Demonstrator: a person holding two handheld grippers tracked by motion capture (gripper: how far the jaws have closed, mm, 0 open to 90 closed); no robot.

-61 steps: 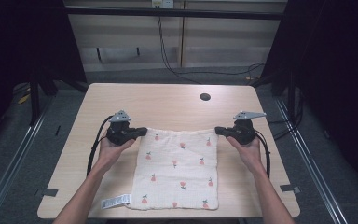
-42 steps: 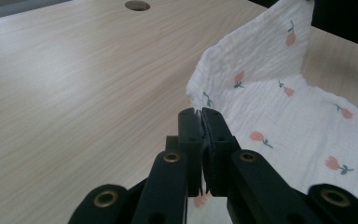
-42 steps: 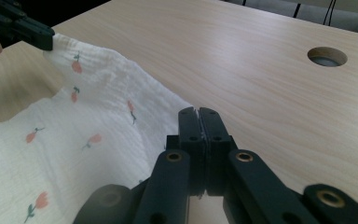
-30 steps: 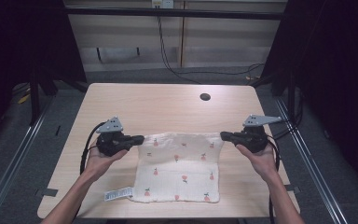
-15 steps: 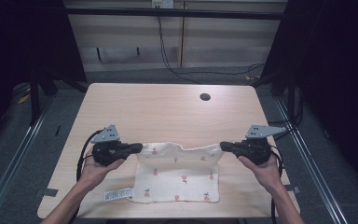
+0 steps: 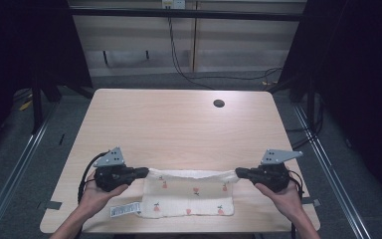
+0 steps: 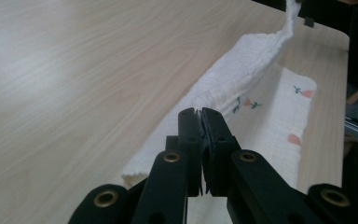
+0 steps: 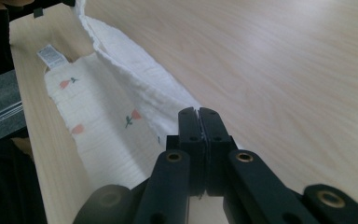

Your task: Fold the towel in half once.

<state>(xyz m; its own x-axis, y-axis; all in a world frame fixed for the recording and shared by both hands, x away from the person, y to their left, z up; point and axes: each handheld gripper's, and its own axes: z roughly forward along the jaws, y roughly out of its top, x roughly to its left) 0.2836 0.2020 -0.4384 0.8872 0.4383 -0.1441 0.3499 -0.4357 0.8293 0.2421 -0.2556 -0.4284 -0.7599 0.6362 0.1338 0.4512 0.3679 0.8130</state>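
At the left of the high view, the left gripper (image 6: 145, 173) has its jaws clenched on the far left corner of the cloth (image 6: 189, 198), a white muslin square printed with small red flowers, and its own camera shows the black jaws pressed together on the fabric's edge (image 7: 200, 122). The cloth lies at the near edge of the table (image 6: 179, 127), between the two hands, with its far hem lifted and stretched into a taut band above the layer that rests flat below; a care label (image 6: 125, 210) pokes out at its near left corner. At the right, the right gripper (image 6: 238, 173) is likewise clamped on the far right corner, jaws tight together on the hem in its own view (image 8: 199, 122). The fold looks about halfway over, and the risks lie in the landing: if one hand runs ahead of the other the top edge will come down skewed, and too hard a pull outward could drag a thin corner from the jaws (muslin gives little to bite on) or slide the lower layer off the table's near edge. Compared with two seconds ago, when the cloth lay spread wide and flat, both grippers have come toward the person, carrying the far hem with them, so the visible cloth is now much shorter front to back.
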